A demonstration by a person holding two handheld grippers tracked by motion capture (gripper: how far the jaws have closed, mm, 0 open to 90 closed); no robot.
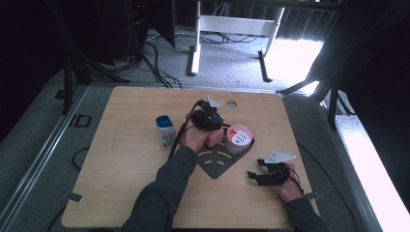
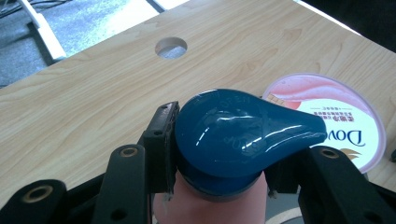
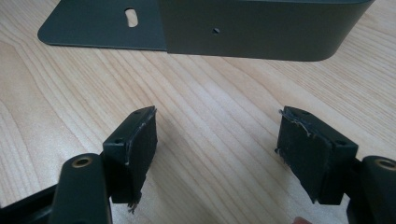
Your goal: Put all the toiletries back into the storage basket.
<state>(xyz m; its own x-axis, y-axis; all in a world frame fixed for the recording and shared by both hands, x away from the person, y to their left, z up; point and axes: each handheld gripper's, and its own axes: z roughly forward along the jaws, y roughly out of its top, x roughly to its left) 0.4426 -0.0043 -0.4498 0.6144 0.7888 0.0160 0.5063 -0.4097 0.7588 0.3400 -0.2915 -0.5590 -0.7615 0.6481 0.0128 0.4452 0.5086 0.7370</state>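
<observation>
Held bottle: a pink bottle (image 2: 210,207) with a glossy blue flip cap (image 2: 243,135), standing upright on the dark tray's flat part, near the middle of the table.
Left gripper (image 2: 217,154): jaws clamped on the bottle just under the cap, one pad on each side; in the high view this gripper (image 1: 209,120) sits over the bottle top, with the person's left hand (image 1: 196,137) behind it.
Neighbouring tub: a round pink-lidded tub (image 2: 334,116) stands just beside the bottle on the same tray; in the high view it (image 1: 238,137) is immediately right of the left gripper.
Dark tray: a flat dark metal plate (image 1: 215,162) with curved slots and a raised wall; the right gripper view meets that wall (image 3: 261,28) side-on.
Right gripper (image 1: 270,175): resting low on the table near the tray's right corner, jaws well apart, nothing between the pads (image 3: 135,154), only bare wood.
Second bottle: a small white bottle with a blue cap (image 1: 165,131) stands alone, left of the person's left forearm.
Table: light wooden top (image 1: 135,193) with a round cable hole (image 2: 171,47) beyond the bottle.
Risk, slip: the grip is high on the neck, close to the smooth cap; a lift could let the bottle swing or slide out.
Risk, collision: any sideways move toward the tub may knock it, since the two stand so close.
Risk, cap: squeezing near the hinge may pop the flip lid open.
</observation>
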